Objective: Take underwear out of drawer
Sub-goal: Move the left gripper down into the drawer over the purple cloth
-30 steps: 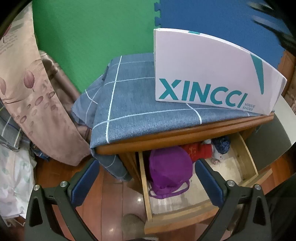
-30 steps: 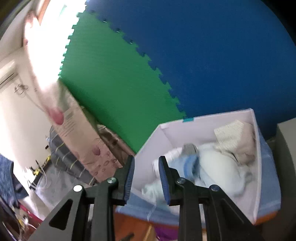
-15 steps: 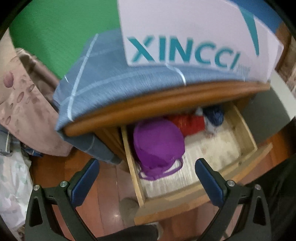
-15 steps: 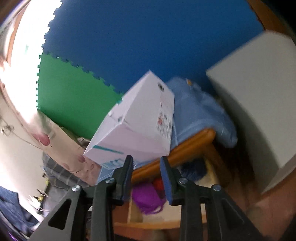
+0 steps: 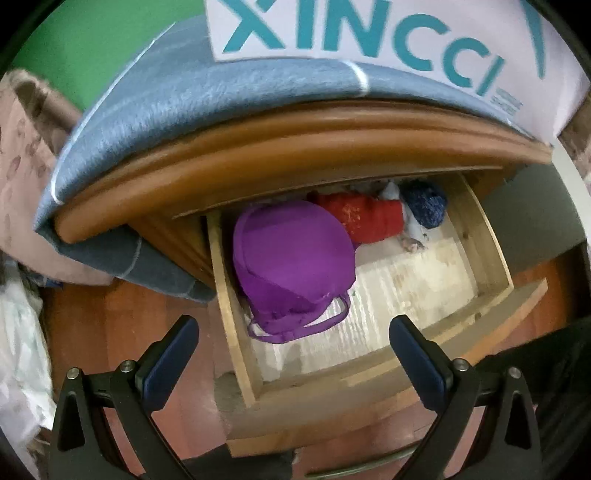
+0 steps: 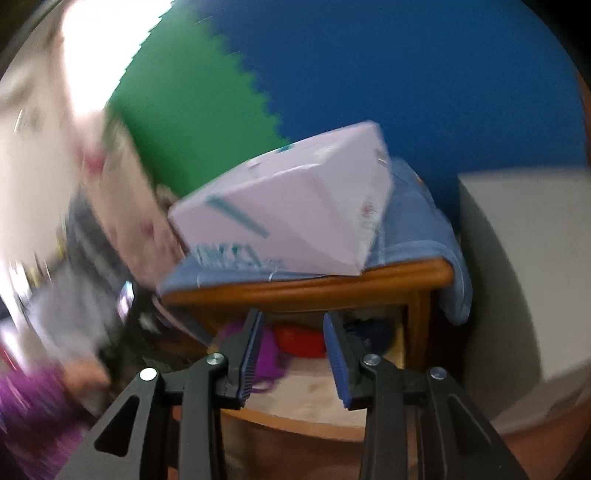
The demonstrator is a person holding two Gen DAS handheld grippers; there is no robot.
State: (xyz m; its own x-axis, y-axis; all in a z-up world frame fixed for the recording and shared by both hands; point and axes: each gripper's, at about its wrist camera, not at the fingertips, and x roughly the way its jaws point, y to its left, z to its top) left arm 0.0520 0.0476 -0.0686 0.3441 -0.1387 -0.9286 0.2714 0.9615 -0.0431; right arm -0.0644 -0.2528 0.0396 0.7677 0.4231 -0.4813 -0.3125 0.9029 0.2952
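The wooden drawer (image 5: 232,325) stands pulled out of the nightstand (image 5: 295,147). A purple bra (image 5: 291,266) lies at its left side, a red garment (image 5: 362,218) behind it and a dark blue one (image 5: 424,201) at the back right. My left gripper (image 5: 291,323) hangs wide open above the bra's straps, holding nothing. In the right wrist view the drawer (image 6: 295,424) is seen from the front with the purple bra (image 6: 267,354) and the red garment (image 6: 299,341) inside. My right gripper (image 6: 293,317) is open in front of it, with nothing between its fingers.
A white shoe box (image 5: 369,33) sits on a blue checked cloth (image 5: 184,99) over the nightstand top, overhanging the drawer's back. A grey block (image 6: 517,277) stands to the right. A patterned curtain (image 5: 22,155) and a red-brown wooden floor (image 5: 110,325) are at the left.
The left gripper came down closer over the drawer and tilted further down. The right gripper swung away from the box's inside and down to the drawer front, its jaws a little wider.
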